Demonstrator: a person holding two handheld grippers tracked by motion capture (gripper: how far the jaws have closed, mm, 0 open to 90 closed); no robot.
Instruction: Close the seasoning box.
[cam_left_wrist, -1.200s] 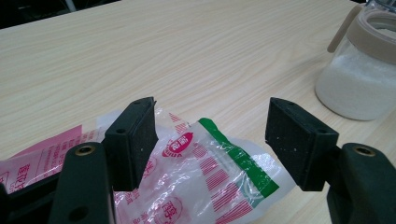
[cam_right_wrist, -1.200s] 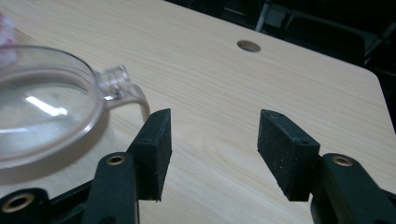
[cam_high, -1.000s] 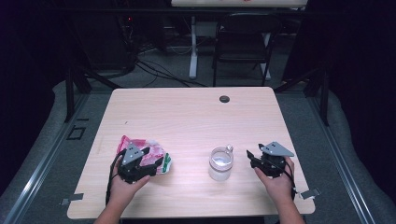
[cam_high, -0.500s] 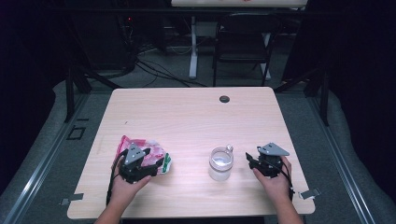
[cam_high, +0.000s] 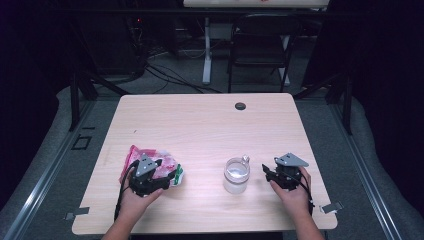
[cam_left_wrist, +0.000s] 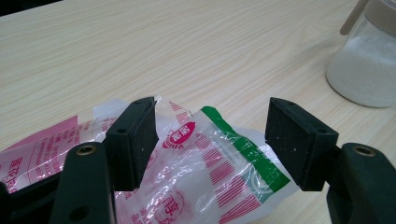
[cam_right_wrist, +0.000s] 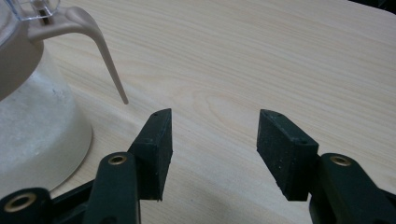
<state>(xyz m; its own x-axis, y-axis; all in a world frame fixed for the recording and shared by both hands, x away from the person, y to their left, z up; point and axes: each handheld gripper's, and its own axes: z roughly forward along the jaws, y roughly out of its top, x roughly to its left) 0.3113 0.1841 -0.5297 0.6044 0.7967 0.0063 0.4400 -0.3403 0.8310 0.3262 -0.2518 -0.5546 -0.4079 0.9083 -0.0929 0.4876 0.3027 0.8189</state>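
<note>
A crinkled clear plastic bag (cam_left_wrist: 205, 158) with pink and green print lies at the table's front left (cam_high: 155, 162). My left gripper (cam_left_wrist: 210, 140) hovers over the bag's green end, open, its jaws straddling the plastic without closing on it; from above the left gripper (cam_high: 172, 176) sits on the bag. A glass jar (cam_high: 236, 175) holding white powder, with a beige lid and thin handle (cam_right_wrist: 109, 60), stands front centre. My right gripper (cam_right_wrist: 212, 147) is open just to the right of the jar (cam_right_wrist: 37, 126), nothing between its jaws; in the high view the right gripper (cam_high: 267, 172) points at the jar.
The wooden table (cam_high: 210, 125) has a small black round cap (cam_high: 240, 106) near its far edge. A black chair (cam_high: 260, 50) and cables stand on the floor beyond. The jar also shows in the left gripper view (cam_left_wrist: 364, 60) at upper right.
My right gripper has drifted slightly left and toward the front, closer to the jar. The left gripper has stayed over the bag.
</note>
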